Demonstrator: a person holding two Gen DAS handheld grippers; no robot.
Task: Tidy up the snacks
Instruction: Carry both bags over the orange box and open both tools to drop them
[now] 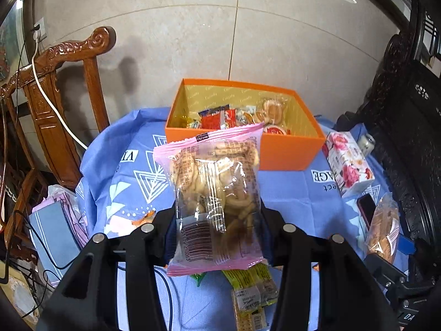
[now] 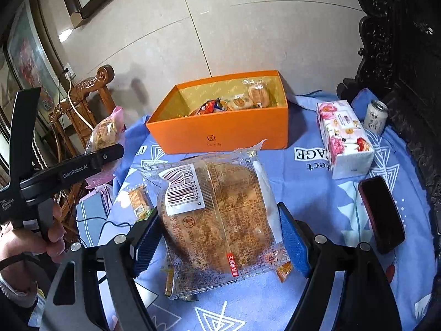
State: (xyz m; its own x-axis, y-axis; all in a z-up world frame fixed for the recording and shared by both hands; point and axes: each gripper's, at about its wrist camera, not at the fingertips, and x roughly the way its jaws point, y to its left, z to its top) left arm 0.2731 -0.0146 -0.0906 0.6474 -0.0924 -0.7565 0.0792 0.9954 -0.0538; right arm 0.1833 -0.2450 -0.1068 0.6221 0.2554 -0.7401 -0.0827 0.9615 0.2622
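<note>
Gripping a pink-edged bag of biscuits (image 1: 216,201) between its jaws, our left gripper (image 1: 217,229) holds the packet upright above the blue patterned cloth (image 1: 289,201), lifted clear of the table. Our right gripper (image 2: 220,234) is clamped on a flat clear-wrapped round cake (image 2: 217,215), its blue ribbed pads (image 2: 293,245) pressing on the packet's two sides; the barcode label faces up. In the right wrist view we also see our left hand (image 2: 33,242) around the left tool's handle at the picture's left edge, the pink bag sticking up beyond it.

Under the left gripper lie yellow-green snack sticks (image 1: 249,295) on the cloth. Under the right one, a small orange packet (image 2: 139,200) lies on the cloth just beside the cake's left side, and another small wrapped sweet (image 2: 284,271) peeks out at its lower right corner.

Further on, a dark phone (image 2: 381,213) rests to the right, near a floral tissue box (image 2: 344,140), and behind that stands a pale drinks can (image 2: 374,117).

Beyond both held packets sits the open orange box (image 2: 220,129), already holding several wrapped snacks (image 2: 234,102) piled toward its far right end. A carved wooden chair (image 1: 63,88) stands at the left, against the tiled wall (image 1: 193,27).
</note>
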